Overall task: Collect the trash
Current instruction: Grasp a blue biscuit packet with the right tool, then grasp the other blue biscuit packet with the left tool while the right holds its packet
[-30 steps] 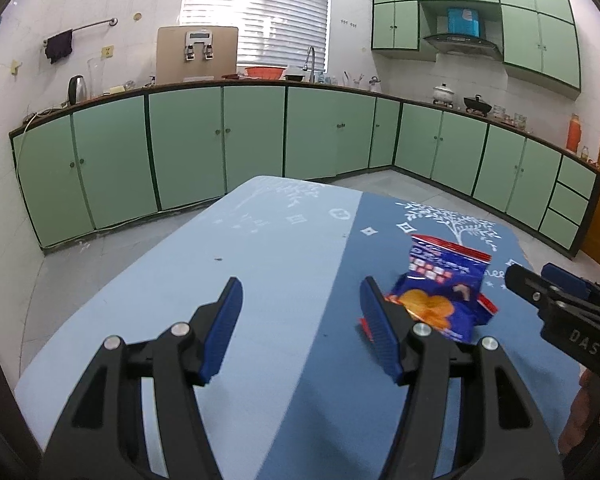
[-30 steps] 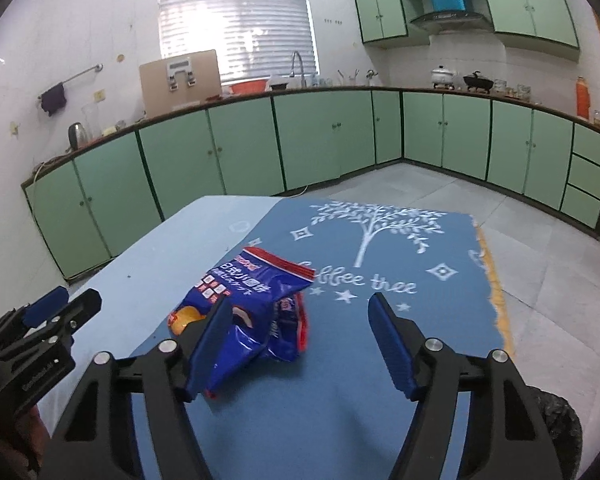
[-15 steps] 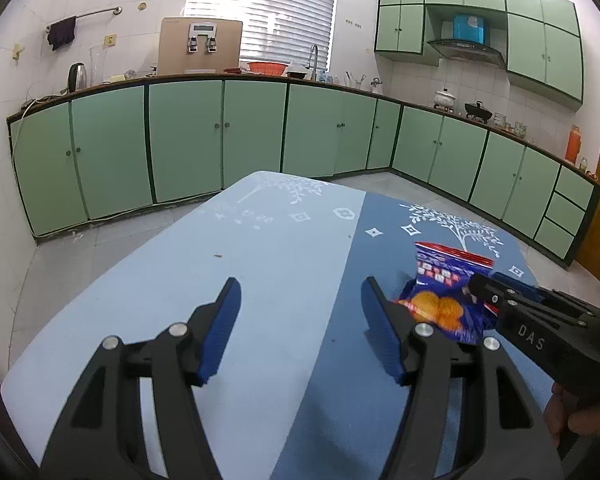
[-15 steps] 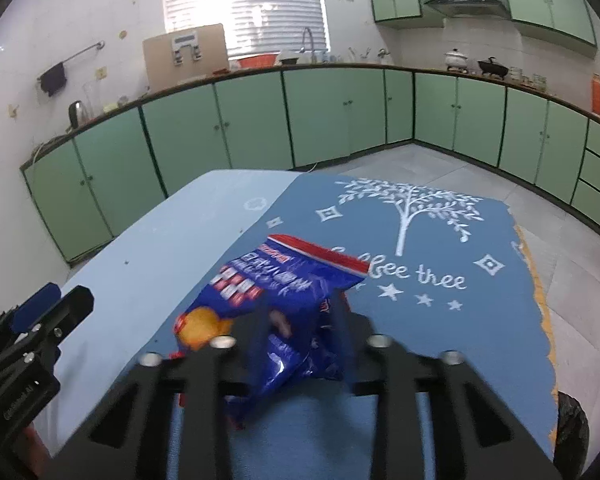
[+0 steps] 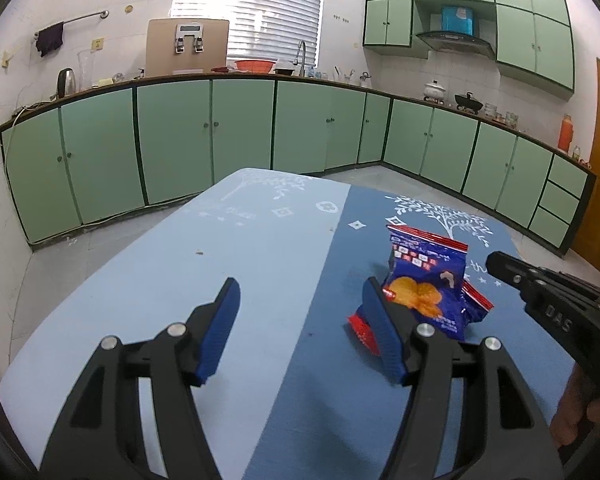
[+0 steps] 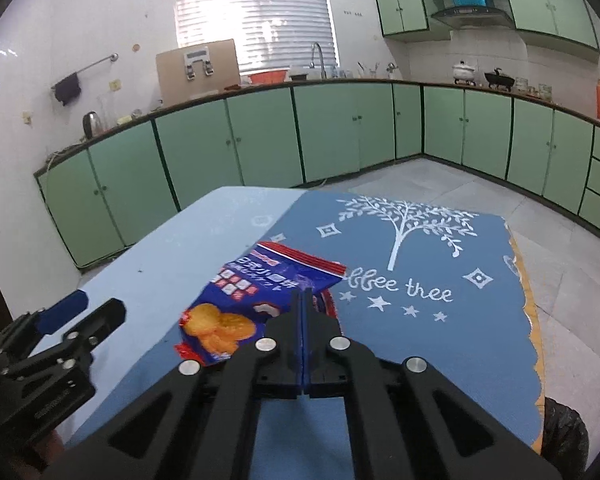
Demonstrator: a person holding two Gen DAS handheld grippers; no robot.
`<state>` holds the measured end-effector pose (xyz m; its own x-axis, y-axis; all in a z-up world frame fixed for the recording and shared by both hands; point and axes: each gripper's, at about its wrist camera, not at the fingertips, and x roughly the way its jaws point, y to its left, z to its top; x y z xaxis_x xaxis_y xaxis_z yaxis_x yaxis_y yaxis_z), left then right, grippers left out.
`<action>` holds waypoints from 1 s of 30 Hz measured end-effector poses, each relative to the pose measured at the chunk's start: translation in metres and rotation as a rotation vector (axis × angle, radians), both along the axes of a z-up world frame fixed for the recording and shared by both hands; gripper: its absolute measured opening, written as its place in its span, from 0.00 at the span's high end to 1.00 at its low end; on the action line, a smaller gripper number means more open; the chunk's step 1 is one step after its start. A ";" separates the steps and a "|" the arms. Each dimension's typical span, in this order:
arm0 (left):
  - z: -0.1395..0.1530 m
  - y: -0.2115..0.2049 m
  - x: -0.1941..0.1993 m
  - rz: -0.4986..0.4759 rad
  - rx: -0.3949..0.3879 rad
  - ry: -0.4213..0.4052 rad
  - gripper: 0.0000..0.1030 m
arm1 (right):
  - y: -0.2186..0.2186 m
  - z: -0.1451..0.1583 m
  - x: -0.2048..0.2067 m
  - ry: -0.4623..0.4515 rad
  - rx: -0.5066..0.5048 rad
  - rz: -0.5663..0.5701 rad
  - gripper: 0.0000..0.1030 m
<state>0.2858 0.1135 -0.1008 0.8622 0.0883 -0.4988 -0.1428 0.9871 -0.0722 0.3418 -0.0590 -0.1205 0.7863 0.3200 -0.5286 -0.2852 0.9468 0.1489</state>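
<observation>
A crumpled blue and red snack bag [image 6: 244, 300] with a biscuit picture is pinched at its right edge by my right gripper [image 6: 304, 294], which is shut on it just above the table. In the left wrist view the bag [image 5: 424, 284] stands raised beside my left gripper's right finger, and the right gripper's body [image 5: 556, 304] reaches in from the right. My left gripper [image 5: 300, 304] is open and empty, low over the table, left of the bag; it also shows in the right wrist view [image 6: 60, 320].
The table carries a light blue and dark blue cloth [image 6: 400, 280] printed with a white tree. A black trash bag [image 6: 564, 436] sits off the table's right front corner. Green kitchen cabinets [image 5: 204, 136] line the walls beyond the table.
My right gripper went from wide open around the bag to shut on its edge. The bag has lifted and stands more upright. My left gripper stayed open in about the same place.
</observation>
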 end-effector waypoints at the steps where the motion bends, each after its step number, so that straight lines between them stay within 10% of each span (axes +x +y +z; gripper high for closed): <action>1: 0.000 0.000 -0.001 0.003 0.000 -0.002 0.40 | 0.000 -0.001 0.004 0.015 0.008 0.006 0.78; 4: -0.001 0.002 -0.002 0.012 -0.011 -0.006 0.39 | 0.004 -0.004 0.013 0.033 0.001 0.003 0.42; 9: -0.002 0.005 0.002 0.008 -0.032 0.002 0.39 | 0.015 -0.013 0.031 0.077 -0.015 0.011 0.36; 11: -0.003 0.006 0.002 0.007 -0.035 0.002 0.39 | 0.017 -0.015 0.038 0.099 0.001 0.025 0.40; 16: -0.004 0.006 0.003 0.003 -0.033 0.002 0.39 | 0.020 -0.016 0.037 0.094 0.006 0.057 0.99; 30: 0.001 0.006 0.011 0.009 -0.001 -0.006 0.38 | 0.008 -0.003 0.028 0.039 0.011 0.055 0.94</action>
<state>0.2966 0.1198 -0.0997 0.8641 0.0956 -0.4941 -0.1513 0.9857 -0.0739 0.3697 -0.0512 -0.1232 0.7463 0.3683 -0.5545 -0.3310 0.9280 0.1709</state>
